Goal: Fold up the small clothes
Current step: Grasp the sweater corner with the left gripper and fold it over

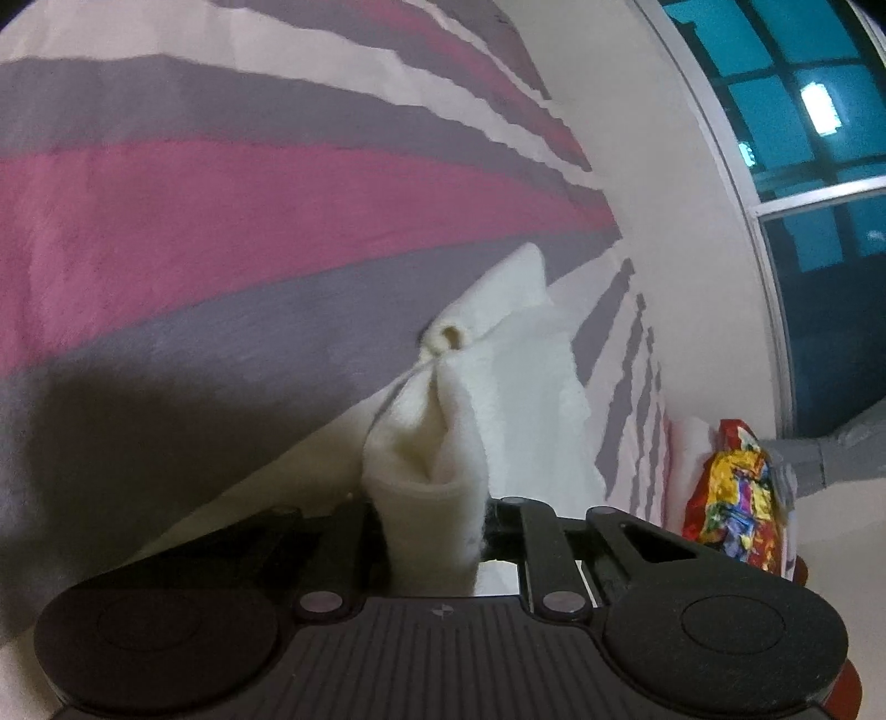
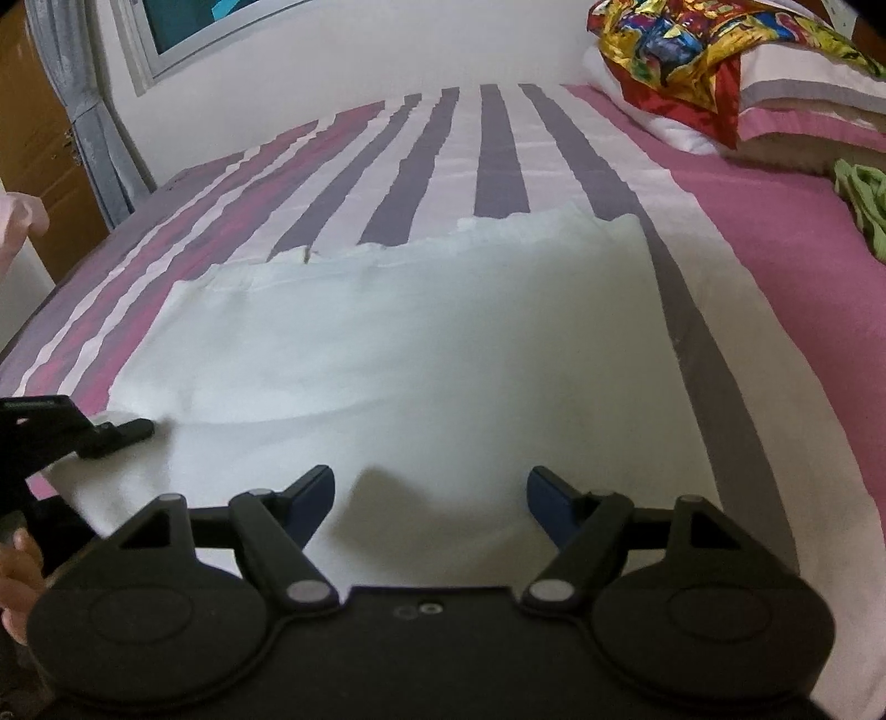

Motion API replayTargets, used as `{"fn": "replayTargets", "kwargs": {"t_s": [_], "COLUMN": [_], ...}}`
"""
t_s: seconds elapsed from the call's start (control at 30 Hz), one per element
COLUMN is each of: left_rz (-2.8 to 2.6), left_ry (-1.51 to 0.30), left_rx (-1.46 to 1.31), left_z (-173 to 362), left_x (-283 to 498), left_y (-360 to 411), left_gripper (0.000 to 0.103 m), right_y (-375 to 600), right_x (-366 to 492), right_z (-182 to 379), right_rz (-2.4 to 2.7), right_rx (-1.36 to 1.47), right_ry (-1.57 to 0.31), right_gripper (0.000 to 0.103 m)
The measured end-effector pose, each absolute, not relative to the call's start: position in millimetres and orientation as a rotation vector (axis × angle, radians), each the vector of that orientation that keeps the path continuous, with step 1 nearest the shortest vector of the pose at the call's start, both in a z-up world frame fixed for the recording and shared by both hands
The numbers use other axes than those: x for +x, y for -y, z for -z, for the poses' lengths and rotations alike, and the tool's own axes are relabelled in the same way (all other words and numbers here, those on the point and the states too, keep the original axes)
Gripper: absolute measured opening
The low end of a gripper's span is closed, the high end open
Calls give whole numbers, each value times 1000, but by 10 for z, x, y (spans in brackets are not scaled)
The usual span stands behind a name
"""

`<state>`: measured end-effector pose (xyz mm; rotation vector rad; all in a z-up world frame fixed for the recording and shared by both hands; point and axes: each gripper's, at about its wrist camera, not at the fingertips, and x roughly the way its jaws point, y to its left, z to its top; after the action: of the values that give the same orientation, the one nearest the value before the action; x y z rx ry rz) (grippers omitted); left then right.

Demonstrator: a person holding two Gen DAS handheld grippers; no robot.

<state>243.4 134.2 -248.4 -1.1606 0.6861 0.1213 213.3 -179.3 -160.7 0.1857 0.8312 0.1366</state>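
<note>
A white garment (image 2: 421,343) lies spread flat on the striped bedsheet (image 2: 498,155). My left gripper (image 1: 429,520) is shut on a bunched corner of the white garment (image 1: 498,376), which fills the gap between its jaws. In the right wrist view the left gripper (image 2: 119,432) sits at the garment's near left corner. My right gripper (image 2: 432,493) is open and empty, hovering just above the garment's near edge, its blue-padded fingers (image 2: 315,493) wide apart.
A pillow (image 2: 803,105) with a colourful cloth (image 2: 675,39) lies at the bed's far right; the cloth also shows in the left wrist view (image 1: 731,498). A green cloth (image 2: 864,194) lies on the pink sheet at right. A window (image 1: 803,111) and wall stand beyond the bed.
</note>
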Motion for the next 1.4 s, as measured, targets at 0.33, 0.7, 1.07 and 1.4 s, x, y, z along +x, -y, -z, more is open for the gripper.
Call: {"fn": "replayTargets", "kwargs": {"t_s": [0.33,0.7,1.07,1.4], "left_rz": [134,492,433,227], "left_ry": [-579,-774,-764,-776], "left_rx": [-779,-431,-524,-492], "left_z": [1542,1529,1280,1428], "left_x": [2715,2849,2403,2823], "left_y": [-693,915,215,-419], "left_gripper": [16,16,16,16], "right_y": [2025,2632,2913,2695], "right_x": [2104,1952,1933,2480], "right_z": [1605,1629,1562,1816], "right_rz": [-79,-10,-152,-259], "right_rx": [208,334,472,635], "right_ry": [-780,-770,-733,-860], "right_gripper": [74,70,71,47]}}
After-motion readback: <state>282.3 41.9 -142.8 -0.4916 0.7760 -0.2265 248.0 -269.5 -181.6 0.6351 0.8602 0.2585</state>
